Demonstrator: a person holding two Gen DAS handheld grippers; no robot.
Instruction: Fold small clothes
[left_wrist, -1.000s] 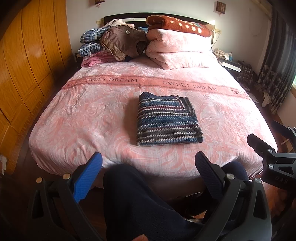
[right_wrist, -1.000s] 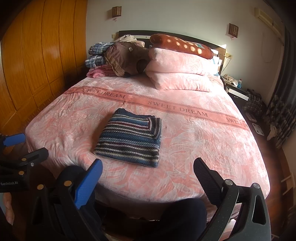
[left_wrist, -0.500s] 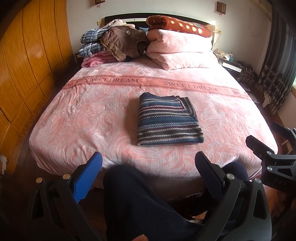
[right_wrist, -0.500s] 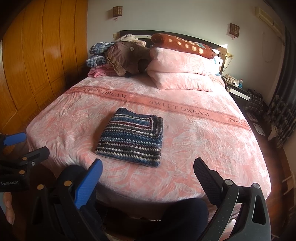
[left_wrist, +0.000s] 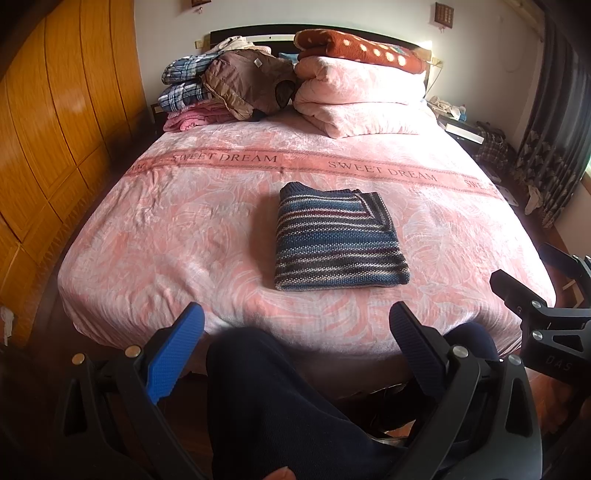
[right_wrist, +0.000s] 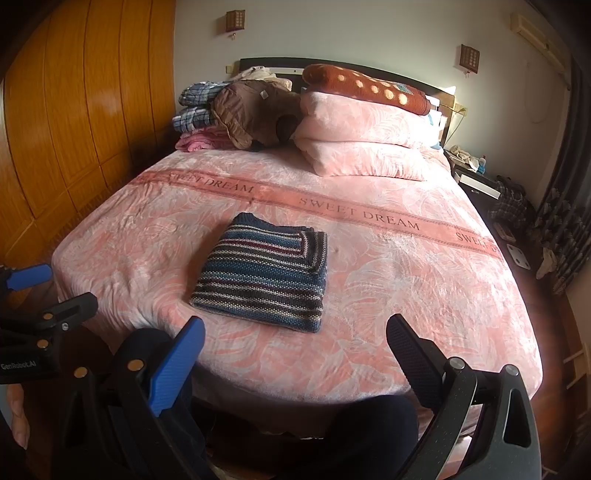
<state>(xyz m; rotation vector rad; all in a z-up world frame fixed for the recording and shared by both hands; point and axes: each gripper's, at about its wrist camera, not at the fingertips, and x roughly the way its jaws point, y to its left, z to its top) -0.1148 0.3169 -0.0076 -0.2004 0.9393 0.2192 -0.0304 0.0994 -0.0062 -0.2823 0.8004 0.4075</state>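
Observation:
A striped blue, grey and maroon knit sweater (left_wrist: 338, 236) (right_wrist: 264, 275) lies folded into a neat rectangle near the middle of the pink bed (left_wrist: 184, 236) (right_wrist: 406, 295). My left gripper (left_wrist: 295, 325) hangs open before the bed's foot, well short of the sweater, with nothing between its fingers. My right gripper (right_wrist: 295, 338) is open too, held back from the sweater and empty. Each gripper shows at the edge of the other's view. A person's dark-trousered knees (left_wrist: 280, 398) sit below both grippers.
Folded clothes and a brown jacket (left_wrist: 251, 86) are stacked at the head of the bed beside pink pillows (left_wrist: 354, 99) with a red dotted blanket on top. A wooden wardrobe (left_wrist: 48, 122) runs along the left. A nightstand (right_wrist: 476, 184) and dark curtains stand on the right.
Nothing has been grasped or let go. Both grippers stay open with only a slight drift of the views; the sweater lies unmoved.

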